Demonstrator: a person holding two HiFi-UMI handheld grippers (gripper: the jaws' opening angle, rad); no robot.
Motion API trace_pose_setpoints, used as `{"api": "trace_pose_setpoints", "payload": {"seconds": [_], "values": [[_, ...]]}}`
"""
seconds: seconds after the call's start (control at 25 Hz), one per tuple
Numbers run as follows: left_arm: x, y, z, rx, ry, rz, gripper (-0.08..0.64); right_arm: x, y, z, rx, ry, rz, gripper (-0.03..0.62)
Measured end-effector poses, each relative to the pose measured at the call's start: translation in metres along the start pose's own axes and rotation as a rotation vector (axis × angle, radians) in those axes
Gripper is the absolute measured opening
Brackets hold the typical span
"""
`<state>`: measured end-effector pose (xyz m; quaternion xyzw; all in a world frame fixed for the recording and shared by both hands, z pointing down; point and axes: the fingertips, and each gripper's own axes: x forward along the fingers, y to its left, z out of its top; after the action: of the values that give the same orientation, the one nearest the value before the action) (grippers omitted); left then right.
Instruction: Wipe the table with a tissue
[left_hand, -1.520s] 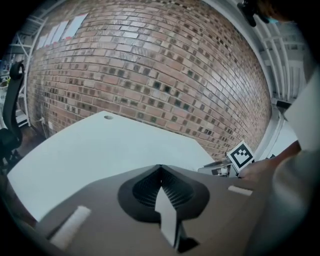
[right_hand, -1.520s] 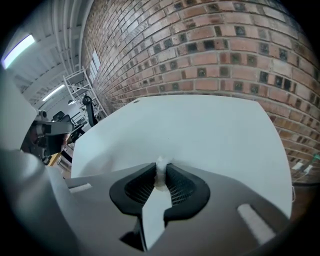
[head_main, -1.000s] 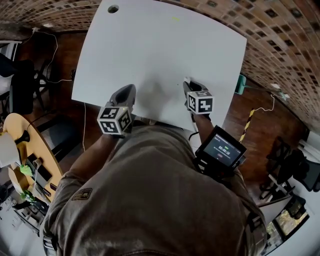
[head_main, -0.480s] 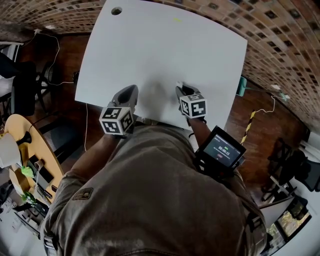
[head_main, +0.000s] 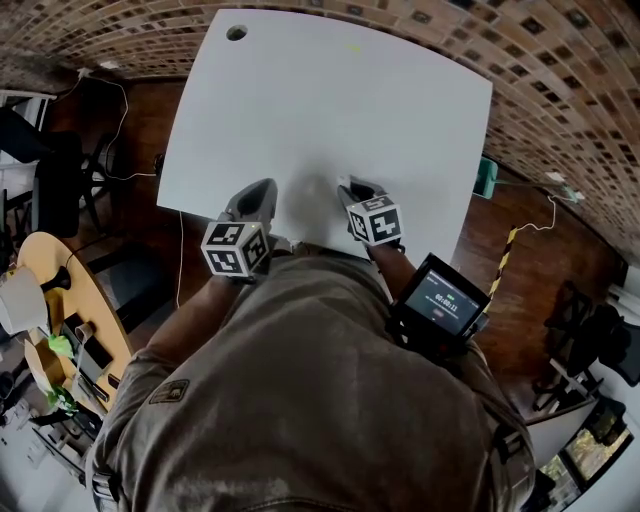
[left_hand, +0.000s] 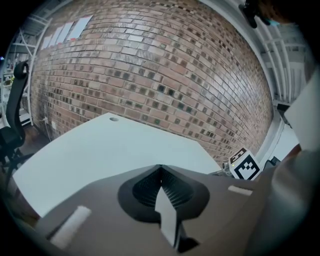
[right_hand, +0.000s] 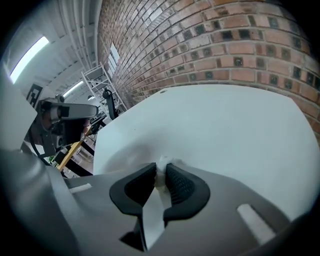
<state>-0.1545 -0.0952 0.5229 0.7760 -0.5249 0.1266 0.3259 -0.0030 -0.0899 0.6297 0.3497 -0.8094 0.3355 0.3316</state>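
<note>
White worktop (head_main: 330, 110) is seen stretching ahead of the tissue (right_hand: 161, 163) pinched in the right tongs (right_hand: 161, 175) at its near edge, left tongs (left_hand: 160, 172) closed empty alongside.

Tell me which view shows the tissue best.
Right gripper view: the tissue sits pinched between the right tongs, close and unblocked. Head view hides nearly all of it behind those tongs. Left gripper view shows none of it.

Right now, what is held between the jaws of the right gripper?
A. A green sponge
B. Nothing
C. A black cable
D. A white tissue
D: in the right gripper view, the right gripper is shut on a white tissue, with the table beyond it.
</note>
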Motion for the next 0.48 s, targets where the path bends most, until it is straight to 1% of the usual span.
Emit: {"api": "trace_pose_setpoints", "payload": {"seconds": [0.2, 0.48], "values": [[-0.002, -0.009, 0.0, 0.01, -0.004, 0.006, 0.002, -0.008, -0.023, 0.001, 0.03, -0.026, -0.033, 0.074], [0.007, -0.031, -0.001, 0.027, 0.002, -0.007, 0.002, -0.041, -0.076, -0.012, 0.108, -0.061, -0.125, 0.074]]}}
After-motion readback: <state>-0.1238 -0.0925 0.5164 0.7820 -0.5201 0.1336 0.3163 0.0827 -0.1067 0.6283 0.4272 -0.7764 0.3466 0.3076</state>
